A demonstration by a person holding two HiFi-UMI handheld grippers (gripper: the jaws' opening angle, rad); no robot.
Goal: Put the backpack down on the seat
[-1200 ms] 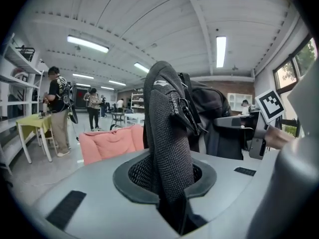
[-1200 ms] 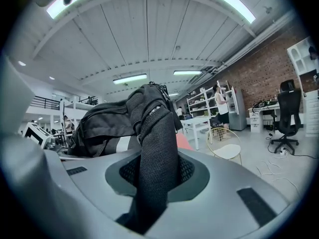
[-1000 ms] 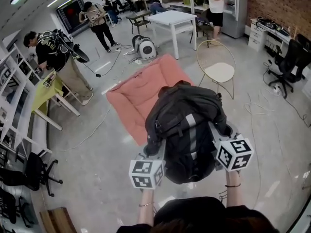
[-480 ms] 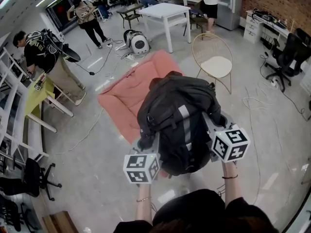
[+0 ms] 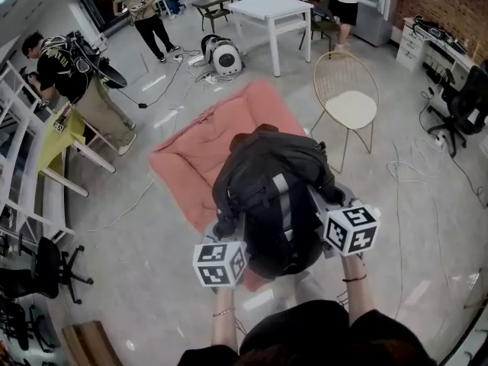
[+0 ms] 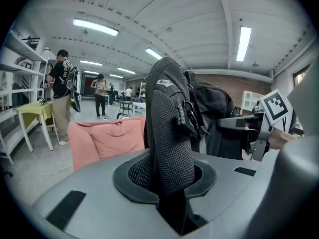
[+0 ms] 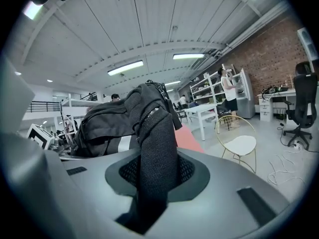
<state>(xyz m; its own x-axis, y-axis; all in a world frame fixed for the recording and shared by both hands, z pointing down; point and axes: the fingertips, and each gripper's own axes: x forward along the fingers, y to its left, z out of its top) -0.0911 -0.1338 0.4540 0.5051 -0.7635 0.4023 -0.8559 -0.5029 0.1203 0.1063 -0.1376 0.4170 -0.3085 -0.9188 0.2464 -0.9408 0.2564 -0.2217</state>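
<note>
Backpack (image 5: pixel 267 193) hangs from both grippers by its mesh shoulder straps. The left gripper (image 6: pixel 170 183) has its jaws drawn narrow onto the left strap (image 6: pixel 172 128), and the right gripper (image 7: pixel 149 183) has its jaws clamped the same way on the right strap (image 7: pixel 158 143). Each strap rises straight out from between the jaws. The bag's body sits just ahead of both pairs of jaws and between them, and nothing appears to bear it from below.

Over the last second both grippers have carried the bag forward and slightly lower, with the grip unchanged. The pink seat (image 5: pixel 202 151) earlier lay mostly beyond the bag. Now its near end is covered by the bag in the head view, directly ahead of the jaws.

The approach looks nearly finished. What likely remains is lowering the bag until the cushion takes its weight, then letting the straps go. The wire chair (image 5: pixel 351 109) stands well off to the right of the right jaws and seems not to be the target.
</note>
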